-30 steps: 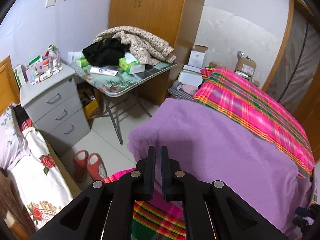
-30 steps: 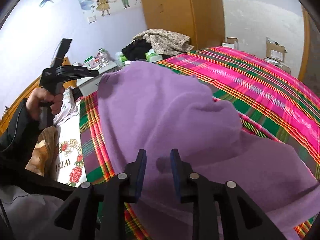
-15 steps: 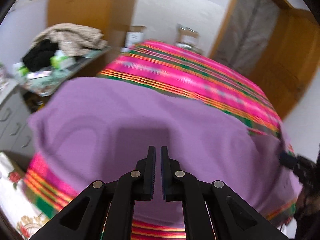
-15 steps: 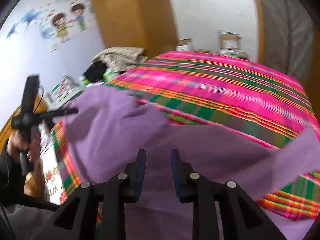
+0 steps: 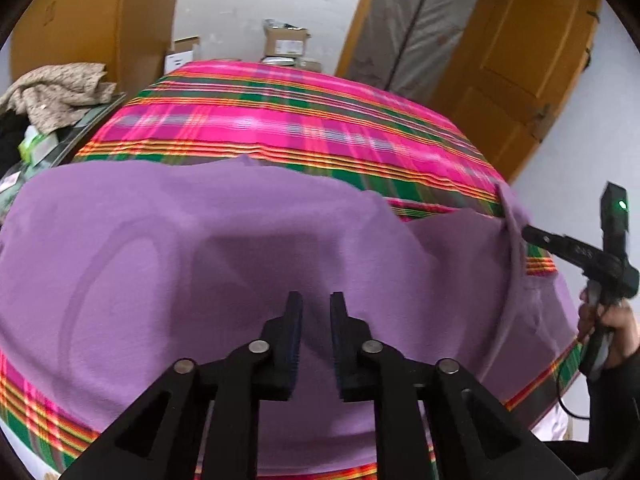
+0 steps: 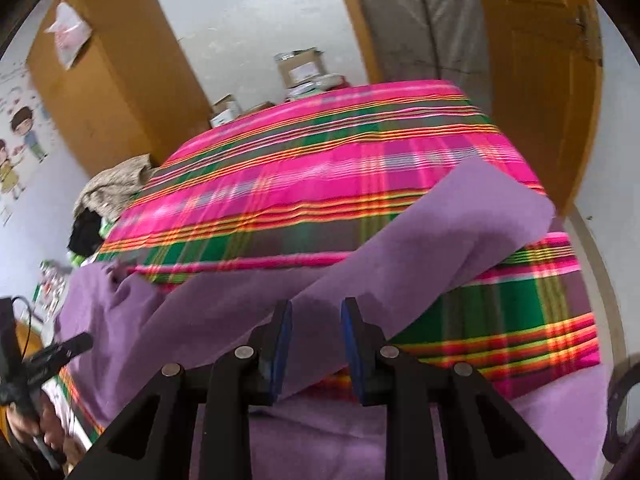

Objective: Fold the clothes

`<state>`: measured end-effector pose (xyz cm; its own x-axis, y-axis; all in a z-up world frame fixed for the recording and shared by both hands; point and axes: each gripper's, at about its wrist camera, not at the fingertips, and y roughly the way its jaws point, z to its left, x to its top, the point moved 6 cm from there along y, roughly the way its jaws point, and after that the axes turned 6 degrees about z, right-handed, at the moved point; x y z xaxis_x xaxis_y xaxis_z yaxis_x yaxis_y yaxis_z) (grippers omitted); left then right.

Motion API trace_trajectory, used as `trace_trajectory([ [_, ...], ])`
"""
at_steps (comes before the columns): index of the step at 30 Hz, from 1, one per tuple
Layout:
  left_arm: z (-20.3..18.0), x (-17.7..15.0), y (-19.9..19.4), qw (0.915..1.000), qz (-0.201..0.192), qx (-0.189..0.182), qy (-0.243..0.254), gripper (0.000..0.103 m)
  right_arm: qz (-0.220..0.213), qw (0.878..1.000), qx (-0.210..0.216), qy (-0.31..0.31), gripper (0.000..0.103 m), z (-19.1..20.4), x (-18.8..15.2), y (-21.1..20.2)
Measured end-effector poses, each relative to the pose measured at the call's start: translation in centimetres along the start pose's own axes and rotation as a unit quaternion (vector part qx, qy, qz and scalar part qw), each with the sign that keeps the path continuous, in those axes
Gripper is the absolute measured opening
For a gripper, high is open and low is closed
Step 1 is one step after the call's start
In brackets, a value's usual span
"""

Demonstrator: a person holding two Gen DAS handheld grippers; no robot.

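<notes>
A large purple garment [image 5: 200,264] lies spread over the near side of a bed with a pink, green and orange plaid cover [image 5: 280,120]. My left gripper [image 5: 316,304] hangs just above the garment, jaws slightly apart and empty. In the right wrist view the garment [image 6: 440,232] has a sleeve or corner stretching up to the right over the plaid cover [image 6: 320,160]. My right gripper [image 6: 316,310] is open and empty just above the purple cloth. The right gripper [image 5: 532,236] also shows at the garment's right edge, and the left gripper [image 6: 80,342] at the left edge.
A heap of beige and black clothes [image 5: 56,92] lies on a side table to the left of the bed. Cardboard boxes [image 5: 284,44] stand beyond the bed's far end. A wooden wardrobe [image 6: 112,80] and a wooden door [image 5: 516,68] flank the room.
Both views have swung right, from the bedside table and drawers to the bed and door. The left gripper's jaws have opened a little. The right gripper stays open.
</notes>
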<state>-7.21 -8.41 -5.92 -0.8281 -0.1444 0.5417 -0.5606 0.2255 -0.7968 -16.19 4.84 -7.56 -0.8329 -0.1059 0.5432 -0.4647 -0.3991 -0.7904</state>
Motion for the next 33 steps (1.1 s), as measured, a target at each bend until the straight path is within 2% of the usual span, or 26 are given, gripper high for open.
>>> trace_trajectory([
  [4,-2.6,0.2,0.2,0.9991,0.005,-0.031,0.027,0.026,-0.008,1.000,-0.023,-0.005,0.032,0.3,1.2,-0.1],
  [8,-5.9,-0.1,0.8,0.9955,0.018,-0.065,0.067,0.026,0.005,0.999,-0.045,-0.009,0.033,0.6,2.0,1.2],
  [12,-9.1,-1.0,1.4,0.9885,0.037,-0.097,0.110,0.026,0.032,0.997,-0.075,-0.001,0.033,-0.3,1.4,2.6],
  [13,-9.8,-1.4,1.5,0.9864,0.042,-0.103,0.121,0.026,0.035,0.996,-0.080,-0.001,0.031,-0.5,1.2,2.8],
  [15,-11.0,-2.1,1.7,0.9820,0.052,-0.114,0.141,0.029,0.039,0.996,-0.085,0.000,0.014,-0.8,0.7,2.8],
  [16,-11.6,-2.4,2.0,0.9801,0.056,-0.117,0.150,0.031,0.040,0.996,-0.083,0.003,0.005,-1.1,0.5,2.8],
  [20,-12.9,-3.3,2.8,0.9752,0.071,-0.122,0.170,0.032,0.028,0.997,-0.062,0.021,0.003,-1.7,0.3,1.8],
  [25,-13.0,-3.1,3.0,0.9771,0.063,-0.107,0.173,0.033,-0.009,0.999,-0.034,0.034,0.003,-1.8,0.5,-0.8],
  [30,-13.5,-3.1,3.7,0.9754,0.061,-0.114,0.179,0.033,-0.041,0.998,-0.012,0.050,0.003,-2.1,0.2,-3.6],
  [31,-13.6,-3.2,3.8,0.9750,0.061,-0.117,0.179,0.031,-0.044,0.998,-0.011,0.052,0.003,-2.2,0.2,-4.0],
  [32,-13.6,-3.2,3.8,0.9749,0.060,-0.118,0.179,0.015,-0.048,0.997,-0.010,0.054,0.003,-2.2,-0.1,-4.4],
  [33,-13.7,-3.2,3.9,0.9750,0.059,-0.119,0.178,0.007,-0.053,0.997,-0.007,0.057,0.003,-2.3,-0.3,-4.9],
])
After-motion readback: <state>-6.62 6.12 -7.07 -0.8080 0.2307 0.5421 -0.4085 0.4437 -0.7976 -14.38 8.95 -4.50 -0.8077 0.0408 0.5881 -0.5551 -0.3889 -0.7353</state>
